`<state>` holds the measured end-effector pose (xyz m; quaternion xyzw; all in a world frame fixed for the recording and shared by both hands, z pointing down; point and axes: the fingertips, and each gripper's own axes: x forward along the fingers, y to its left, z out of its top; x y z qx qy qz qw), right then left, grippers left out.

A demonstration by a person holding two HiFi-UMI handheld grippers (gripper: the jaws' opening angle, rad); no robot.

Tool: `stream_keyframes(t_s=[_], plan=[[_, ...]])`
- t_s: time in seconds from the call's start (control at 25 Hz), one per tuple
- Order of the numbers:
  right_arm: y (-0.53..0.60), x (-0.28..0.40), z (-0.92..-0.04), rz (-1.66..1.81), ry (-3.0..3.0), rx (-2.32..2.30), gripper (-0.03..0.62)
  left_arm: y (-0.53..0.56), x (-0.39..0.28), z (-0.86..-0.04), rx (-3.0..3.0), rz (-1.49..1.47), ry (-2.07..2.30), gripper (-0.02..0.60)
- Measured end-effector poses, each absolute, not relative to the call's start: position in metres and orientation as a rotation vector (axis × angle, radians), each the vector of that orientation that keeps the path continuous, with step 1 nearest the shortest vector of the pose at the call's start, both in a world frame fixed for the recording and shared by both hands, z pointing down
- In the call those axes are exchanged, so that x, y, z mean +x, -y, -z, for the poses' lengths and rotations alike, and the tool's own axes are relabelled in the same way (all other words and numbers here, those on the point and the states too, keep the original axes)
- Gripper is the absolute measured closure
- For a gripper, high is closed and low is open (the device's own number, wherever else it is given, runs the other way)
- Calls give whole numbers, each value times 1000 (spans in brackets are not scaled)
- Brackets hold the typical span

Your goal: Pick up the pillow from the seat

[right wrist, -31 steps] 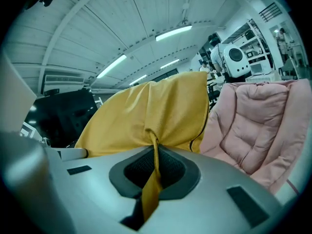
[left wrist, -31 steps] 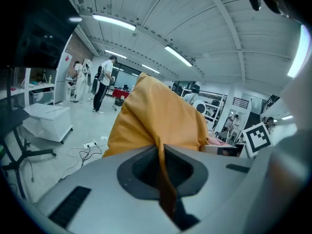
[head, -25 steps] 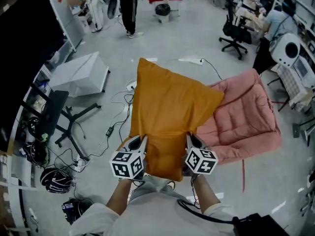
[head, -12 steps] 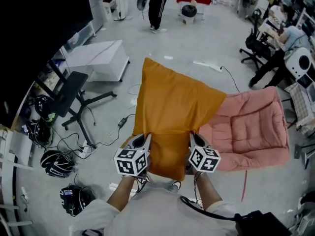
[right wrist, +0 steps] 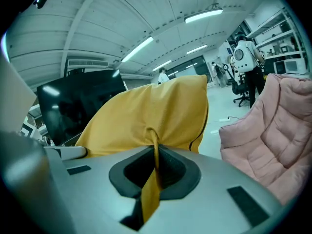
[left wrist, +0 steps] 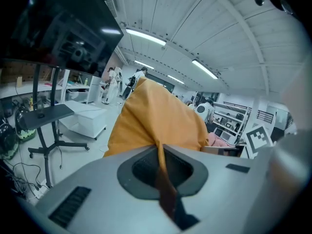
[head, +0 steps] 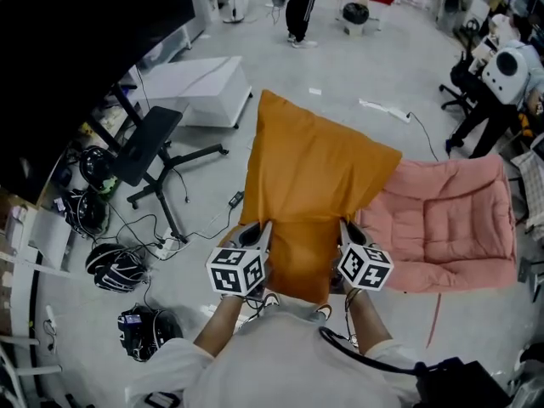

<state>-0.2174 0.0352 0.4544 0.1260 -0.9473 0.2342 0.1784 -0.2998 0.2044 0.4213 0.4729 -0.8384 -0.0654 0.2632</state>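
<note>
The orange pillow hangs in the air in front of me, clear of the pink padded seat at the right. My left gripper is shut on the pillow's near left edge, and a fold of orange cloth is pinched between its jaws. My right gripper is shut on the near right edge, with cloth caught in its jaws. In the right gripper view the seat shows beside the pillow.
A black stand on a wheeled base and a white cabinet stand at the left. Cables, helmets and bags lie on the floor at the left. A person's legs show at the far end; office chairs stand at the right.
The view has swung: the pillow and both grippers have shifted a little right and down in the picture, the stand and cabinet come further in. Both grips are unchanged.
</note>
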Motion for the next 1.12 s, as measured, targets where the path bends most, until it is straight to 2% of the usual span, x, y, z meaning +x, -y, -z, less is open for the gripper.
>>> stream_keyframes(t_s=[1.12], plan=[[-47, -204, -456, -556, 2668, 253, 560, -224, -275, -422, 1196, 208, 2313, 563]])
